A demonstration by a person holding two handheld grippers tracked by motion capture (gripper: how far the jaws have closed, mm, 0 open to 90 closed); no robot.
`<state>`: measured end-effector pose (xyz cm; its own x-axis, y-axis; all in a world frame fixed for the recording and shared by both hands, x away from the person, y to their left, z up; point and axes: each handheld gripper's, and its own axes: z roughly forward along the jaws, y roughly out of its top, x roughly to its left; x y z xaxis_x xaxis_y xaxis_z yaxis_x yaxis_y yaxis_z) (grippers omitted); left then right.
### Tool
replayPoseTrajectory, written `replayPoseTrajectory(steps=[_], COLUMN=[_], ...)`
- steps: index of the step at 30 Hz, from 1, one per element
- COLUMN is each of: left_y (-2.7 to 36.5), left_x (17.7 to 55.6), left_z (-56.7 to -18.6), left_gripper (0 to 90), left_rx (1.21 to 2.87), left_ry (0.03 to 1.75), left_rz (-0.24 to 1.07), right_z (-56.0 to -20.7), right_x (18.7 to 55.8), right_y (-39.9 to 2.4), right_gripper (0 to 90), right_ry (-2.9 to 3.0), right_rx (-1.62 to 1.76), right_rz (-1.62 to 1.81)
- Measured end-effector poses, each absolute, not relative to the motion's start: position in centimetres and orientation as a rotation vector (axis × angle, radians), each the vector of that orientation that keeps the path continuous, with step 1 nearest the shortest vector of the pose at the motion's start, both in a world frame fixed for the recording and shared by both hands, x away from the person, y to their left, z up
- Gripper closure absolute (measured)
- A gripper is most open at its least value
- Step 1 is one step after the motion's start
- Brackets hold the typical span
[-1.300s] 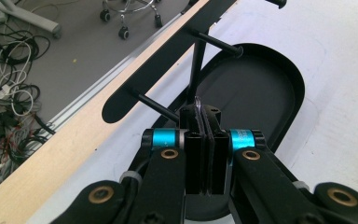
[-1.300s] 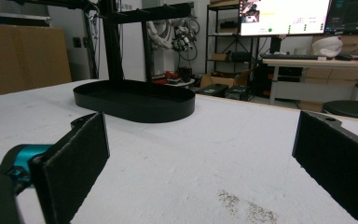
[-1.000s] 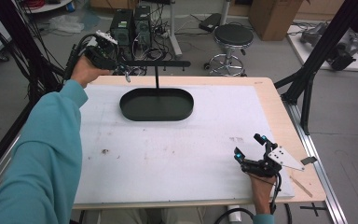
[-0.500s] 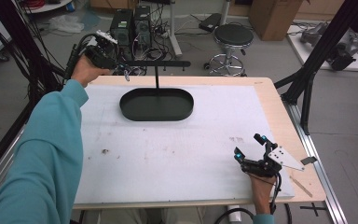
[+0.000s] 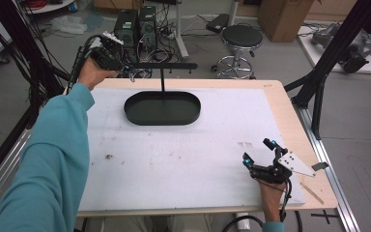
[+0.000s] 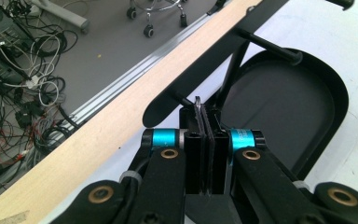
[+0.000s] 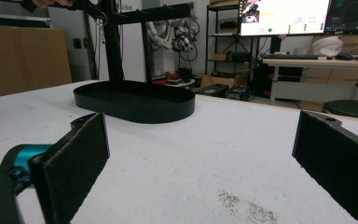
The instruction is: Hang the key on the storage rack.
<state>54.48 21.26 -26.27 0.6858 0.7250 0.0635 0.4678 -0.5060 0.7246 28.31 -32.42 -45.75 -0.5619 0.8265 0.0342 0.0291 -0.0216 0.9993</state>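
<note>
My right gripper [image 5: 260, 155] rests low on the white foam-like sheet [image 5: 183, 154] that covers the pale wooden table [image 5: 290, 121], its jaws spread wide with nothing between them. Ahead of those jaws the sheet runs bare but for a dark smudge [image 7: 247, 207] just in front of my pads [image 7: 74, 161], up to the black oval metal tray [image 7: 135, 105] with its upright post [image 7: 112, 42] and crossbar [image 7: 158, 13]. Beyond stand a desk with screens [image 7: 284, 16], shelves and boxes.

My left gripper [image 6: 206, 140] is raised at the crossbar's end, off the table's far left corner, jaws pressed together on a thin dark flat piece [image 6: 199, 109] whose nature I cannot tell. Below it the wooden edge [image 6: 98, 140] and a metal rail [image 6: 135, 70] border grey floor strewn with cables [image 6: 18, 88]. A black round stool [image 5: 241, 36] stands behind the table.
</note>
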Motion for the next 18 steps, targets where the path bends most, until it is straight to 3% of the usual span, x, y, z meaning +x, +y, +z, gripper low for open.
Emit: replayPoseTrajectory(steps=[5,6,7,9,12,13,14,15,18], left_y=[21.6,22.0,22.0,22.7,23.5,23.7,23.9,24.1,24.8], left_x=[54.2,54.0,54.0,54.0,53.7,53.4,52.9,52.3,50.2], left_z=[-26.5,-26.7,-26.7,-26.7,-26.4,-26.2,-26.0,-26.0,-25.8], left_gripper=[83.2,68.3,63.4,40.8,16.7,16.7,5.4,1.7,1.7], left_rx=[2.123,2.083,2.083,2.059,2.016,1.990,1.940,1.880,1.755], left_ry=[0.923,0.915,0.915,0.887,0.885,0.889,0.872,0.831,0.742], left_rz=[0.518,0.594,0.594,0.593,0.554,0.564,0.607,0.669,0.748], right_z=[-45.8,-45.8,-45.8,-45.8,-45.8,-45.8,-45.8,-45.8,-45.8], right_x=[28.3,28.3,28.3,28.3,28.3,28.3,28.3,28.3,28.3], right_y=[-32.4,-32.4,-32.4,-32.4,-32.4,-32.4,-32.4,-32.4,-32.4], right_gripper=[2.9,2.9,2.9,2.9,2.9,2.9,2.9,2.9,2.9], right_ry=[1.635,1.637,1.637,1.637,1.637,1.638,1.637,1.639,1.638], right_rx=[0.899,0.898,0.901,0.900,0.898,0.897,0.899,0.899,0.895], right_rz=[1.648,1.648,1.648,1.648,1.649,1.648,1.649,1.647,1.647])
